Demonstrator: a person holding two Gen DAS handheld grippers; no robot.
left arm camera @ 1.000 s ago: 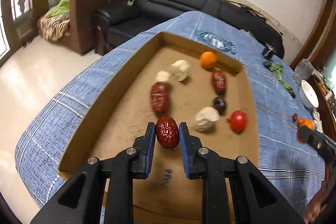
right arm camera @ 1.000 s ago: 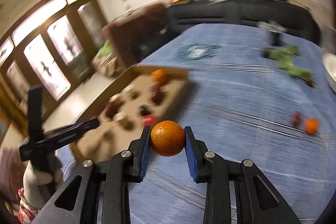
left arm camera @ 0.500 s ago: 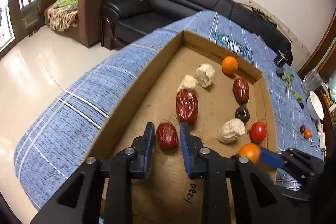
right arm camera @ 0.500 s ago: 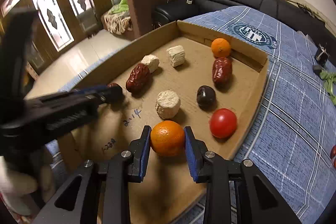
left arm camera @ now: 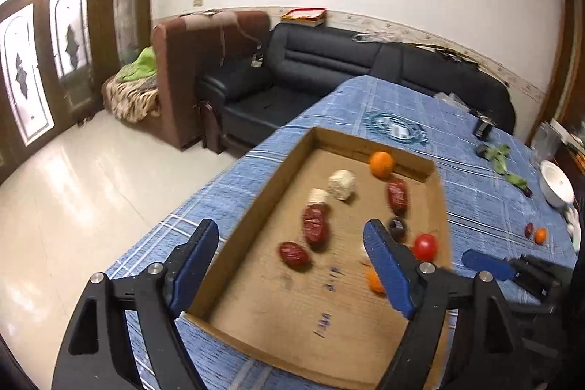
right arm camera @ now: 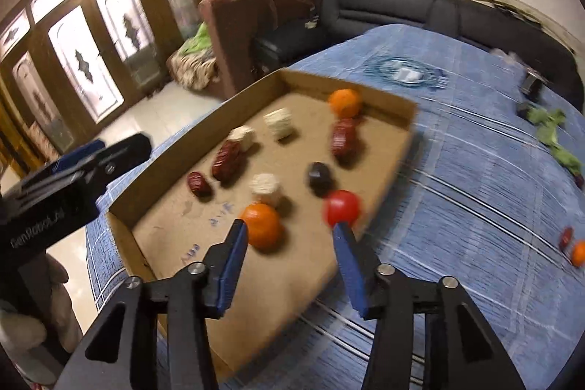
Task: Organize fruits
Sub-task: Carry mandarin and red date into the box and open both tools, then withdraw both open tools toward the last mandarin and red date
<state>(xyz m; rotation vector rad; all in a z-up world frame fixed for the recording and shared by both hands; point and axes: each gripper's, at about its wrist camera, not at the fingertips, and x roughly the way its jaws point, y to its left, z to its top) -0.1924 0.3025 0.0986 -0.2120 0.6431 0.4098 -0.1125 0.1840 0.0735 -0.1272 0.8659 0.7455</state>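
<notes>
A shallow cardboard box (left arm camera: 270, 185) (right arm camera: 190, 130) lies on the blue tablecloth. It holds dates, white chunks, a dark plum (left arm camera: 397, 228), a red tomato (left arm camera: 425, 246) (right arm camera: 342, 207) and a far orange (left arm camera: 381, 164) (right arm camera: 344, 102). My left gripper (left arm camera: 290, 262) hovers above the box, its jaws opening wide. The small red date (left arm camera: 294, 253) (right arm camera: 198, 183) lies free on the box floor beneath them. My right gripper (right arm camera: 292, 262) is also opening. A near orange (right arm camera: 261, 225) rests on the cardboard just past its left fingertip, untouched.
A small orange (right arm camera: 579, 253) and a dark red fruit (right arm camera: 566, 238) lie loose on the cloth at the right. Green leaves (left arm camera: 504, 163) and a white bowl (left arm camera: 555, 187) sit further back. The table's edge drops to the floor at the left, with sofas beyond it.
Both grippers opened: the left let the date go, the right let the orange go, both onto the box floor. The left rose and drew back; the right pulled back too.
</notes>
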